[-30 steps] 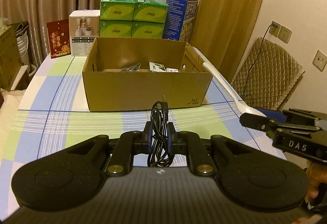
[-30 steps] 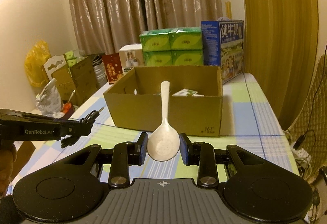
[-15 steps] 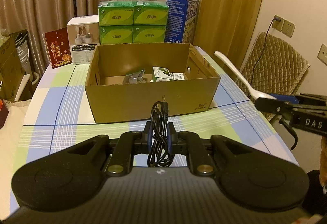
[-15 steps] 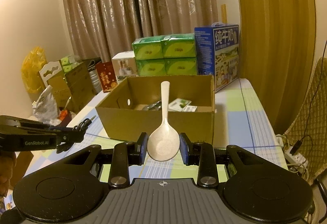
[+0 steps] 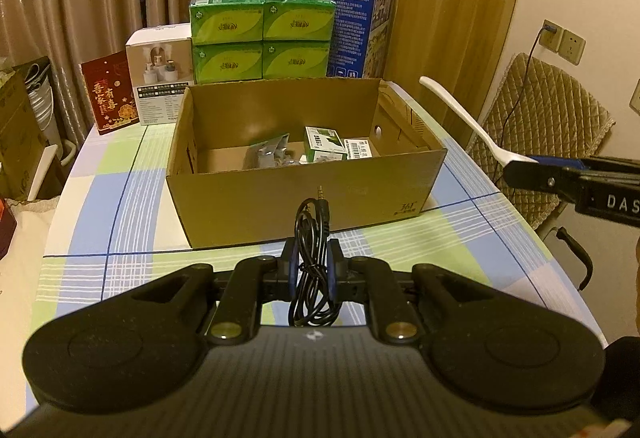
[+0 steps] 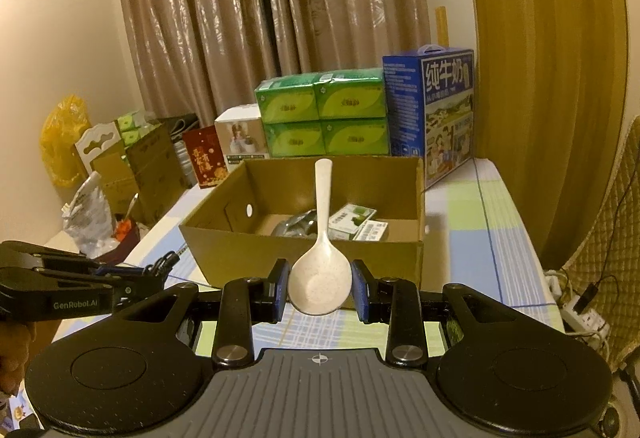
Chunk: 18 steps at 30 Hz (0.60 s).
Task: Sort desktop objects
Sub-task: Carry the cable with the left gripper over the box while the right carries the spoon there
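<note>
My left gripper point(image 5: 311, 270) is shut on a coiled black audio cable point(image 5: 311, 250), whose plug points up in front of the open cardboard box point(image 5: 304, 202). My right gripper point(image 6: 320, 288) is shut on the bowl of a white speckled spoon point(image 6: 320, 270), handle pointing toward the box point(image 6: 304, 258). Both are held above the checked tablecloth, short of the box's near wall. Inside the box lie a silver packet point(image 5: 268, 154) and a small green-and-white carton point(image 5: 325, 144). In the left wrist view the spoon point(image 5: 472, 122) and the right gripper appear at the right edge.
Behind the box stand stacked green tissue packs point(image 5: 262, 38), a blue milk carton point(image 5: 360, 30), a white product box point(image 5: 160, 74) and a red card point(image 5: 109, 92). A quilted chair point(image 5: 548, 126) is right of the table. Boxes and bags point(image 6: 120, 166) sit on the left.
Both grippers have risen and drawn back, so the box interior shows more. The cable and the spoon stay held.
</note>
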Motion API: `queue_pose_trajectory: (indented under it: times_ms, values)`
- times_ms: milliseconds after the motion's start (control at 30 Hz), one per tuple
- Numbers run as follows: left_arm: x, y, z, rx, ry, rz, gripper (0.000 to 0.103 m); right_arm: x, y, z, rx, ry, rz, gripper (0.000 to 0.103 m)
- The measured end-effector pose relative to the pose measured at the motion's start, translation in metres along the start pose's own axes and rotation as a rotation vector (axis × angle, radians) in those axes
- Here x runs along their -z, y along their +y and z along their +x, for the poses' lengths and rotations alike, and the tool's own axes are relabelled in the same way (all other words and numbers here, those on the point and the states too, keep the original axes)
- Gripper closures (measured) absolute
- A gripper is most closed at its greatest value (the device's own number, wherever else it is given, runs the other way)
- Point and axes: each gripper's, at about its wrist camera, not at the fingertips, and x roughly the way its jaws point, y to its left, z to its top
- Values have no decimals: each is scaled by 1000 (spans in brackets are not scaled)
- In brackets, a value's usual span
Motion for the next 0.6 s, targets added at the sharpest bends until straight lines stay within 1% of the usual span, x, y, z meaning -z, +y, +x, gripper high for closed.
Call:
queue_pose_trajectory:
  times_ms: [233,600]
  values:
    - [-21,5,10,23,16,40,92,-24,-11,15,-14,25,21,73]
    - [-79,18,27,31,14,96,92,-78,-26,55,-32,66,14,73]
